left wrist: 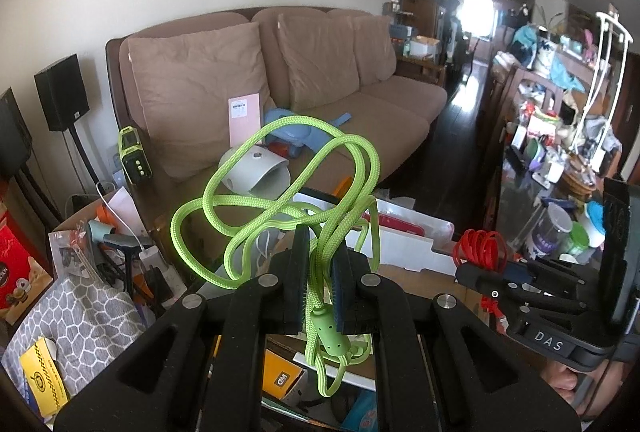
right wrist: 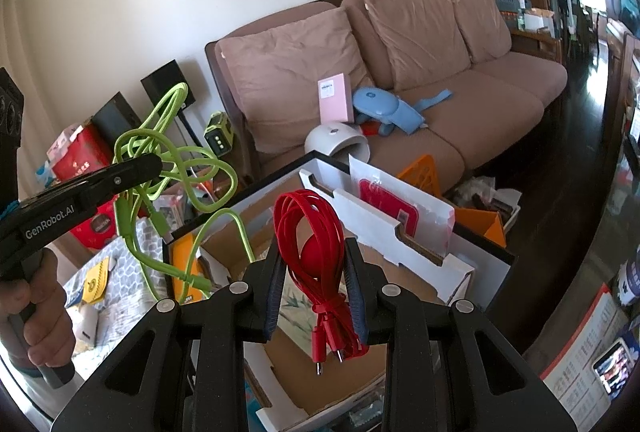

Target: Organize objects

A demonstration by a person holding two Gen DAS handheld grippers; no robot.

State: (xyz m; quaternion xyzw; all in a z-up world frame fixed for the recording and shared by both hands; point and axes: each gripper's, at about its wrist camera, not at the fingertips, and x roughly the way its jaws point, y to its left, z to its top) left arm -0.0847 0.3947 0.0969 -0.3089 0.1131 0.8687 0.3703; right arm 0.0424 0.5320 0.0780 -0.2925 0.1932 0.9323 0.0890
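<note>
Left wrist view: my left tongs (left wrist: pixel 320 260) sit bottom centre, clamped on the green cable (left wrist: pixel 280 192). Its loose loops stand up into mid frame; the plug end and a tail hang down below the pads. At right edge my right tongs (left wrist: pixel 486 272) show side-on, gripping the red cable (left wrist: pixel 478 248). Behind, the brown sofa (left wrist: pixel 280 72) fills the upper middle. Cluttered boxes lie lower left.

Right wrist view: my right tongs (right wrist: pixel 314 276) sit bottom centre, clamped on the coiled red cable (right wrist: pixel 308 232), jaws only partly together because the bundle is thick. Its plug ends dangle below. Under it is an open cardboard box (right wrist: pixel 440 260) with white dividers, centre frame. At left, my left tongs (right wrist: pixel 156 164) carry the green cable (right wrist: pixel 160 160), hand (right wrist: pixel 40 320) on the handle at lower left.

Risks, my guess: the green loops are loose and sprawling, so they could snag a box edge or the clutter at left when lowered, or tangle with the red bundle if the tongs come close. The red coil is pinched mid-bundle; strands could slip out and uncoil.
</note>
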